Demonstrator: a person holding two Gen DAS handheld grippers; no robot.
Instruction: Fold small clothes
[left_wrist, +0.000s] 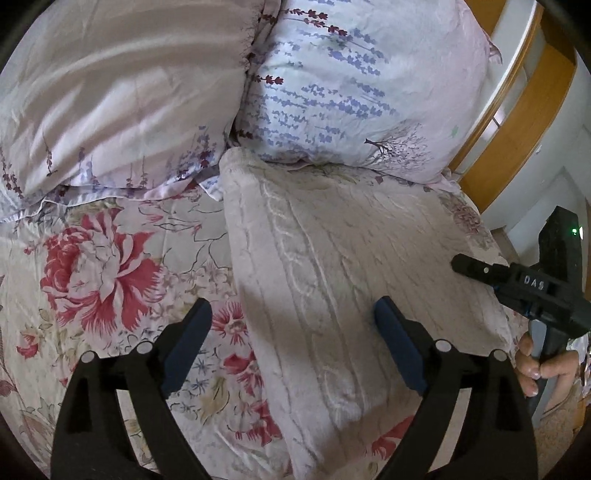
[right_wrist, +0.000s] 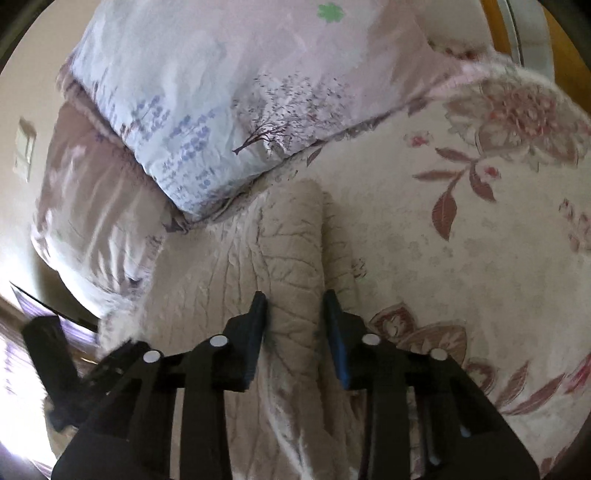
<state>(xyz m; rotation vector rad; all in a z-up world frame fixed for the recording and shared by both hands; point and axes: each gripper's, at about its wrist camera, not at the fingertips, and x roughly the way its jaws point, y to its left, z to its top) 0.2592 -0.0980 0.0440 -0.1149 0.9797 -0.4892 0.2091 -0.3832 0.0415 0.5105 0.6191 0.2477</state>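
Note:
A pale pink fleecy garment (left_wrist: 332, 266) lies folded in a long rectangle on the floral bedspread (left_wrist: 99, 266). My left gripper (left_wrist: 293, 317) is open above its near left edge, one finger over the bedspread, the other over the cloth. My right gripper (left_wrist: 476, 267) reaches in at the garment's right edge. In the right wrist view the right gripper (right_wrist: 295, 306) is partly open, its jaws standing on either side of the garment's (right_wrist: 291, 251) raised right fold; I cannot tell whether they press it.
Two pillows lie at the head of the bed, a plain pinkish one (left_wrist: 122, 85) on the left and a lavender-print one (left_wrist: 362, 81) on the right. A wooden headboard (left_wrist: 517, 122) stands at the far right. A hand (left_wrist: 535, 365) holds the right gripper.

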